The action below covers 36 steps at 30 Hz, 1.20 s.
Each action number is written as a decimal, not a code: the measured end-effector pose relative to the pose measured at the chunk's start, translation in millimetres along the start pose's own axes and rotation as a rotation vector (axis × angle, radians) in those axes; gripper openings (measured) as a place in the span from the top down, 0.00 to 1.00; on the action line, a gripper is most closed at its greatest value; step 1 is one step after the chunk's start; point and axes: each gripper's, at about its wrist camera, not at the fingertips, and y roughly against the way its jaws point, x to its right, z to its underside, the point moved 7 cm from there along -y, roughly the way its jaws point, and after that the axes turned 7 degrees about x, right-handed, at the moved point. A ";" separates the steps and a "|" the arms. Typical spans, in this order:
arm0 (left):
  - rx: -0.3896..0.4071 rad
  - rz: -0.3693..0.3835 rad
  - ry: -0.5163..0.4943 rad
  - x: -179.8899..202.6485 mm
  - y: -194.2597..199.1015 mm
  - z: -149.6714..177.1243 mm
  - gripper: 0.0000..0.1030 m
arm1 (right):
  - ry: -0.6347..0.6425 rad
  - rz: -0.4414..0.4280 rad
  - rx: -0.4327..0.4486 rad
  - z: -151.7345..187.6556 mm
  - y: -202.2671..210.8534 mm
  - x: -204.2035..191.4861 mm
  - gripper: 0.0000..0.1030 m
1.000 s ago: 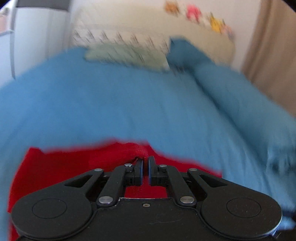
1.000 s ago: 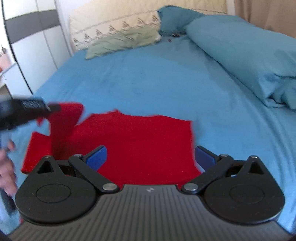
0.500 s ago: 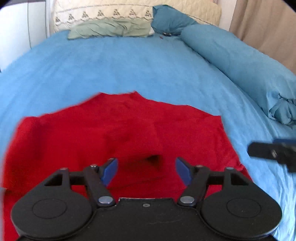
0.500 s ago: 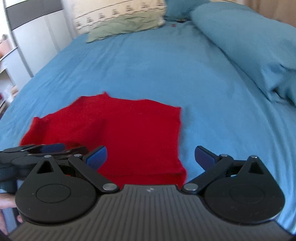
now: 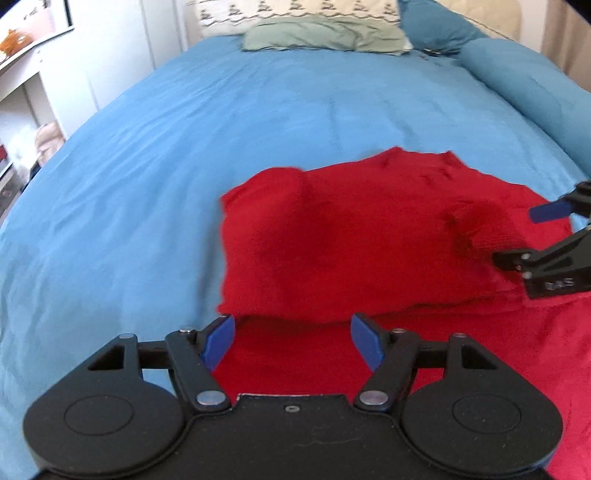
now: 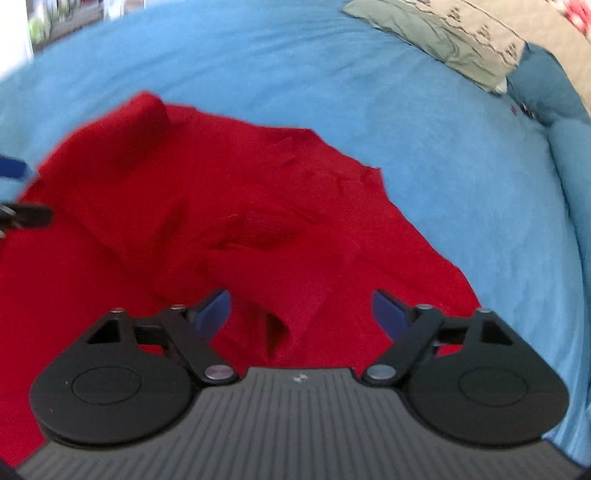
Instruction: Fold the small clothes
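A red knit garment [image 5: 351, 240] lies on the blue bed sheet [image 5: 147, 166], partly folded, with one flap lying over the rest. It also shows in the right wrist view [image 6: 221, 206], rumpled in the middle. My left gripper [image 5: 291, 341] is open and empty, just above the garment's near left part. My right gripper [image 6: 301, 314] is open and empty, over the garment's near edge. The right gripper also shows at the right edge of the left wrist view [image 5: 546, 240], jaws apart around a red fold.
A green pillow [image 5: 325, 35] and a patterned pillow [image 5: 295, 9] lie at the head of the bed. A rolled blue duvet [image 5: 535, 85] runs along the right side. White shelves [image 5: 22, 92] stand to the left of the bed.
My left gripper was shut on a red flap a second ago, then opened and let it go over the garment. Both grippers have moved closer over the garment.
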 end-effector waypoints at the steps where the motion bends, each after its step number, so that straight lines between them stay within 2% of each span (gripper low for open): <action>1: -0.002 -0.003 0.009 -2.6 0.3 1.7 0.28 | 0.002 0.009 -0.007 0.0 -5.3 -0.7 0.38; 2: -0.004 -0.004 0.021 -6.2 -0.2 1.8 0.28 | -0.011 0.014 -0.008 -1.1 -8.3 0.4 0.55; 3: -0.004 -0.003 0.035 -8.2 -0.5 1.6 0.28 | -0.044 0.023 -0.003 -1.9 -8.5 3.8 0.61; 7: -0.003 0.001 0.060 -11.7 -0.1 -3.4 0.28 | -0.257 0.065 0.052 -2.1 12.4 39.4 0.67; 10: -0.008 0.009 0.061 -11.2 -5.0 -4.4 0.28 | -0.431 0.078 0.057 17.1 26.4 68.8 0.67; 12: -0.017 0.013 0.066 -11.4 -9.1 -4.2 0.28 | -0.562 0.050 0.028 40.4 25.5 83.6 0.63; 13: -0.023 0.012 0.067 -11.9 -11.3 -3.3 0.28 | -0.615 0.032 0.020 52.8 23.4 87.5 0.58; 14: -0.028 0.009 0.067 -12.3 -13.1 -2.2 0.28 | -0.663 0.015 0.015 66.2 21.3 90.1 0.45; 16: -0.038 0.001 0.064 -13.3 -16.9 0.3 0.28 | -0.709 0.001 0.020 84.7 22.5 90.7 0.33; 20: -0.049 -0.006 0.065 -14.7 -21.1 6.0 0.28 | -0.831 -0.034 0.056 98.1 25.0 92.3 0.17; 24: -0.051 -0.021 0.057 -16.3 -21.8 10.5 0.28 | -1.026 -0.033 0.095 99.0 20.4 106.8 0.17; 25: -0.049 -0.030 0.054 -17.0 -22.0 10.8 0.28 | -1.058 -0.024 0.094 98.3 16.9 110.8 0.22; 26: -0.048 -0.039 0.052 -17.8 -22.3 10.3 0.28 | -1.064 -0.006 0.082 96.9 13.8 114.1 0.33; 27: -0.046 -0.052 0.048 -19.4 -22.8 10.3 0.28 | -1.051 0.008 0.072 94.7 10.8 116.1 0.40; 29: -0.042 -0.082 0.042 -23.0 -24.0 10.6 0.28 | -0.982 0.054 0.032 89.7 7.6 117.3 0.75; 32: -0.043 -0.116 0.038 -29.3 -27.3 12.9 0.29 | -0.900 0.082 0.058 79.5 24.9 123.4 0.78; 36: -0.043 -0.123 0.050 -37.0 -32.1 14.6 0.30 | -0.794 0.180 0.137 64.3 60.6 136.3 0.79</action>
